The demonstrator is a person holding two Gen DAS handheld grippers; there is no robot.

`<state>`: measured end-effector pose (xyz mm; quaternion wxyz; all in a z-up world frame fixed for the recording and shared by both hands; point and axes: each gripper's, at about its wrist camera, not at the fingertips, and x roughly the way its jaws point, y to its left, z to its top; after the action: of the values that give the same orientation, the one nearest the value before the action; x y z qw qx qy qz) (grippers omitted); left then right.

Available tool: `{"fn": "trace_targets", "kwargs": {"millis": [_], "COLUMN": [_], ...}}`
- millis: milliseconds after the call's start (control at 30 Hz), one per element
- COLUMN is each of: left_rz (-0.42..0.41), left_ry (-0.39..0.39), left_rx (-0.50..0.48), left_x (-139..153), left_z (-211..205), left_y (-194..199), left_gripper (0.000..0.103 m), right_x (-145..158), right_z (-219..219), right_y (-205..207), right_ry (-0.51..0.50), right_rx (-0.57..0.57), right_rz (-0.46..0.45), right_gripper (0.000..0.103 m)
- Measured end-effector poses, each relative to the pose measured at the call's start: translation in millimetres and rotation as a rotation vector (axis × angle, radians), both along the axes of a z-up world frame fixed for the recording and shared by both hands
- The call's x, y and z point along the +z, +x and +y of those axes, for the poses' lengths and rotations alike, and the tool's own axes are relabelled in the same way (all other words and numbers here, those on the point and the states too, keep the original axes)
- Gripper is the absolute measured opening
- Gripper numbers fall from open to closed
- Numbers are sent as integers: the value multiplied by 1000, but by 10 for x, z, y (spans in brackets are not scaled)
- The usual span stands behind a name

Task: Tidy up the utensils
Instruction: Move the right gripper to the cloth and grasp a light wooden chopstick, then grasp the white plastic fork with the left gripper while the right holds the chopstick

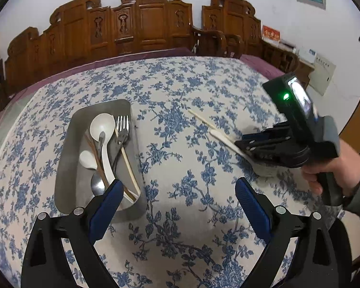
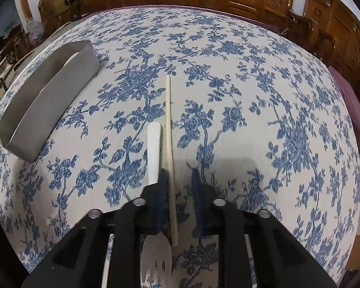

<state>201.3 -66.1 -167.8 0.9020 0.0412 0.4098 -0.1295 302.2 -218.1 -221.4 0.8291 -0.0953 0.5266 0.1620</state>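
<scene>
On our blue-floral worktop point(image 2: 252, 76), before carved wooden chairs point(image 1: 151, 21), our right gripper point(image 2: 180, 180) straddles a pale chopstick point(image 2: 168, 120), slightly parted; our left gripper point(image 1: 177, 192) gapes, holding nothing.

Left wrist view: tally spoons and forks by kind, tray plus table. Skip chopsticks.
White spoons, in the rectangular steel tray: 2
Grey metal spoon, in the tray: 1
All-metal fork, in the tray: 1
White-handled fork, loose on the blue floral tablecloth: 1
Total: 5
</scene>
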Motion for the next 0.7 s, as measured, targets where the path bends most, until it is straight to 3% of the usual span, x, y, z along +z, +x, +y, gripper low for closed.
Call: {"fn": "trace_targets", "kwargs": {"millis": [33,700], "left_rz": [0,127], "left_ry": [7,45], "left_rx": [0,-9], "left_x": [-2,-283], "left_z": [-14,-832], "left_y": [0,225], "left_gripper": [91,91], "right_x": [-1,180], "right_z": [-18,-871], "right_y": [-13,-675], "right_ry": [1,48], "right_rx": [-4,-79], "right_rz": [2,-51], "right_gripper": [6,6]}}
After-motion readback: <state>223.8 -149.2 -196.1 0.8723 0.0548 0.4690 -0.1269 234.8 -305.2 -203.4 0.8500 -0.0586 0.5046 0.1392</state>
